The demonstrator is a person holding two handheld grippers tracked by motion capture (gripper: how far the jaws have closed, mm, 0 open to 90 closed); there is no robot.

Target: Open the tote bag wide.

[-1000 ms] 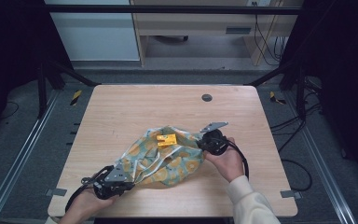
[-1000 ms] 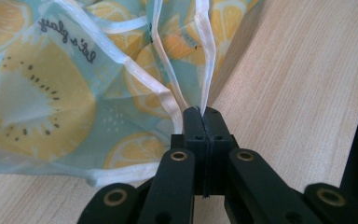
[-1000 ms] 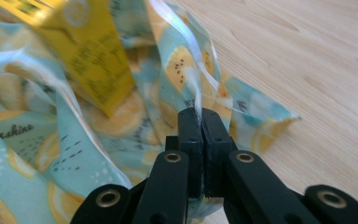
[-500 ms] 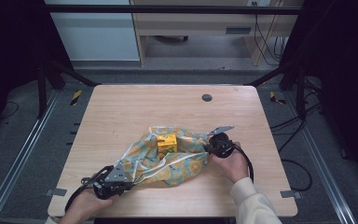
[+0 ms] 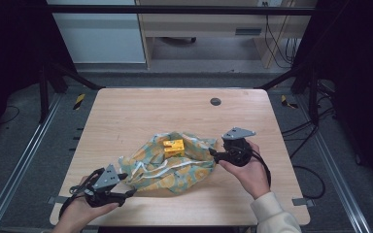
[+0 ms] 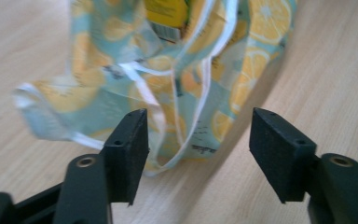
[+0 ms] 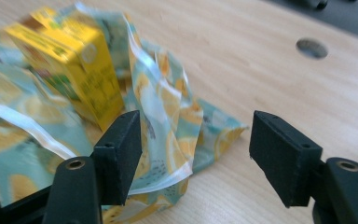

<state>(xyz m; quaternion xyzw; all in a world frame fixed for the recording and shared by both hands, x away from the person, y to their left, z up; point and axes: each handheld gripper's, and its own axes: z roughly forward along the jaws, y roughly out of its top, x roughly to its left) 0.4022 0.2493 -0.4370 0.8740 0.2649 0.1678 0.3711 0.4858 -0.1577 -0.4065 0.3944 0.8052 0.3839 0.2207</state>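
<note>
A cloth bag (image 5: 184, 167) printed with lemons lies crumpled on the wooden table (image 5: 141, 111). A yellow carton (image 5: 174, 147) stands in its open top. My left gripper (image 5: 127, 192) sits at the bag's near-left corner. Its jaws have just been opening, and the bag's hem (image 6: 186, 149) lies loose between them, untouched by the pads. My right gripper (image 5: 212, 155) is at the bag's right end, and its jaws have also just been opening. In the right gripper view the bag's edge (image 7: 168, 121) hangs free by the left jaw, with the carton (image 7: 74, 65) behind.
A round cable hole (image 5: 215, 101) sits in the table's far right part. Metal frame rails (image 5: 24, 160) run along both sides of the table. Cables (image 5: 311, 131) lie on the floor at the right.
Both grippers have let go of the bag and drawn slightly away from it. The bag has slumped flatter, and the carton now stands more exposed.
</note>
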